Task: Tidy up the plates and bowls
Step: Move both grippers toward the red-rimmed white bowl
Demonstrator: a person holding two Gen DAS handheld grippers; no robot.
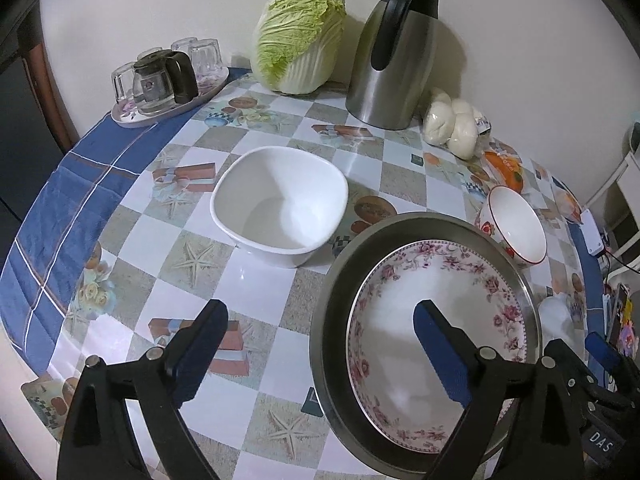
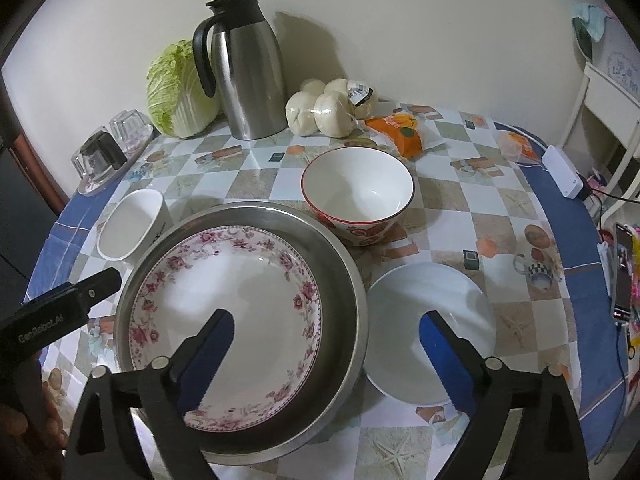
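A floral plate (image 1: pixel 400 320) (image 2: pixel 260 288) lies inside a steel pan (image 1: pixel 344 280) (image 2: pixel 344 280). A white square bowl (image 1: pixel 280 204) (image 2: pixel 132 224) stands left of the pan. A red-rimmed round bowl (image 1: pixel 516 224) (image 2: pixel 358 192) stands behind the pan. A plain white plate (image 2: pixel 432 320) lies right of the pan. My left gripper (image 1: pixel 320 344) is open and empty, one finger over the floral plate. My right gripper (image 2: pixel 326 344) is open and empty, straddling the pan's right rim.
A steel jug (image 1: pixel 396 52) (image 2: pixel 244 68), a cabbage (image 1: pixel 300 36) (image 2: pixel 176 88), bagged buns (image 1: pixel 452 124) (image 2: pixel 332 108) and orange packets (image 2: pixel 400 132) line the table's back. A tray with glasses (image 1: pixel 164 80) (image 2: pixel 108 148) stands far left. A phone (image 2: pixel 622 276) lies at the right edge.
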